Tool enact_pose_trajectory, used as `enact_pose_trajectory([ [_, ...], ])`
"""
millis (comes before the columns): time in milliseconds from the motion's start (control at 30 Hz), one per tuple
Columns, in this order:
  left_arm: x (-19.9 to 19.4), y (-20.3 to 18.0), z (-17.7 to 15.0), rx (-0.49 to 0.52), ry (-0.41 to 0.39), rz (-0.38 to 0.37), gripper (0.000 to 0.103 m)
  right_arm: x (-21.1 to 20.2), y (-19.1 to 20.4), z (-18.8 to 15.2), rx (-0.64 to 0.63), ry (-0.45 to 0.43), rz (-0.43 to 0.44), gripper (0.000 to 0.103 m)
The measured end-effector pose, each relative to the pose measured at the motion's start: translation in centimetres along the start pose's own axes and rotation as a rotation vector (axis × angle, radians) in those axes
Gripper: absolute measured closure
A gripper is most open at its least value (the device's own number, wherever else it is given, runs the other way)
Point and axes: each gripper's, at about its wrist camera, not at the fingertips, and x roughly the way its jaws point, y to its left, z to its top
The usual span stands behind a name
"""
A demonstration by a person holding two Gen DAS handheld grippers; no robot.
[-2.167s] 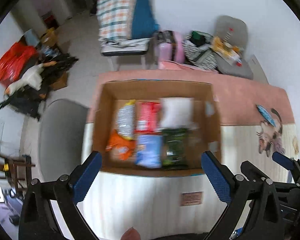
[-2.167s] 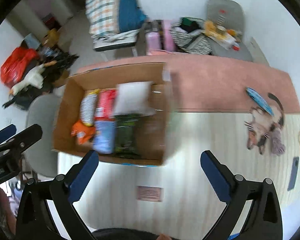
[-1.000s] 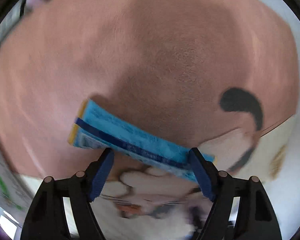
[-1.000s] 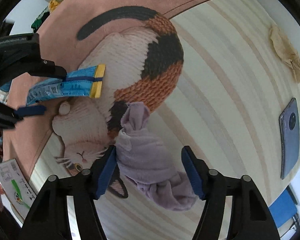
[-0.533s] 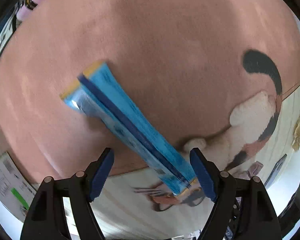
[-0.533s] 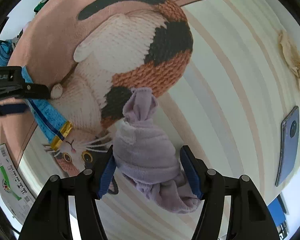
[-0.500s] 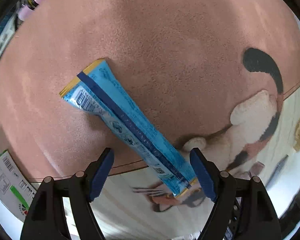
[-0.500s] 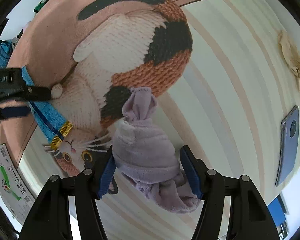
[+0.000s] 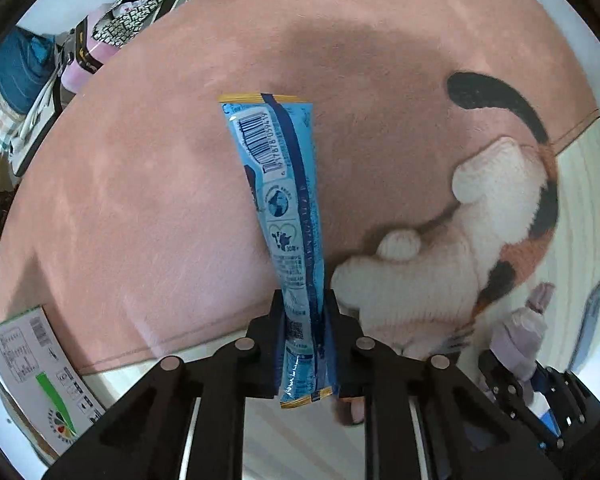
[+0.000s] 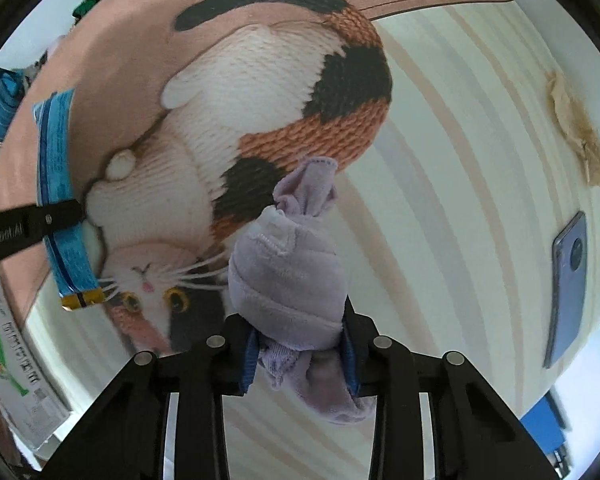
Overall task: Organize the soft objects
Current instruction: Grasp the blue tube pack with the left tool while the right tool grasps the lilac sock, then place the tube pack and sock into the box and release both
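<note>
My left gripper (image 9: 303, 320) is shut on a long blue snack packet (image 9: 284, 216), gripping it near its lower end; the packet points away over the pink part of the cat-pattern cloth (image 9: 148, 184). The packet also shows in the right wrist view (image 10: 60, 200) with a left finger across it. My right gripper (image 10: 300, 354) is shut on a rolled lilac sock bundle (image 10: 292, 272), held above the striped cloth beside the knitted cat picture (image 10: 268, 112). The sock also shows in the left wrist view (image 9: 520, 336).
A phone (image 10: 568, 284) lies on the striped cloth at the right. A crumpled tan scrap (image 10: 576, 132) lies further back. A printed cardboard box flap (image 9: 36, 368) is at the lower left. Cluttered chairs and bags (image 9: 100, 40) stand beyond the table.
Both grippers have closed: the left on the blue packet, which swung round in line with the fingers, the right on the lilac sock bundle. Earlier both hovered open near the cardboard box.
</note>
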Motion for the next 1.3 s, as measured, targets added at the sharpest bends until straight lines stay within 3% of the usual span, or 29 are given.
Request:
enact_pose_trajectory([
  [167,-3.7,2.7,-3.2,-0.031,-0.058,-0.090,0.089,-2.7,1.7,-2.8,-0.005,-0.045,0.091,0.068],
  [367,-8.9,7.9,-8.1,-0.089,-0.139,-0.140,0.089,-7.2,6.3,-7.2,-0.062,-0.094,0.220,0.068],
  [633,-12.2,21.9,-15.6,-0.273,-0.185,-0.185,0.089,-12.1,18.2,-14.2,-0.230,-0.075,0.384,0.068],
  [767,-11.7,29.3,-18.3,-0.373,-0.156,-0.209,0.089,-13.7,25.0,-16.6,-0.300,-0.056,0.424,0.068],
  [1000,-8.5,37.6,-17.8,-0.479,-0.063,-0.327,0.089,-13.3,35.2,-20.7,-0.351,-0.012,0.426,0.068],
  [1167,-7.0,39.0,-16.2,-0.446,-0.015,-0.345,0.089,-11.8,39.4,-22.4,-0.357,-0.003,0.378,0.068],
  [1300,-5.4,38.7,-14.8,-0.386,0.041,-0.349,0.086,-9.9,39.5,-22.4,-0.360,0.017,0.352,0.066],
])
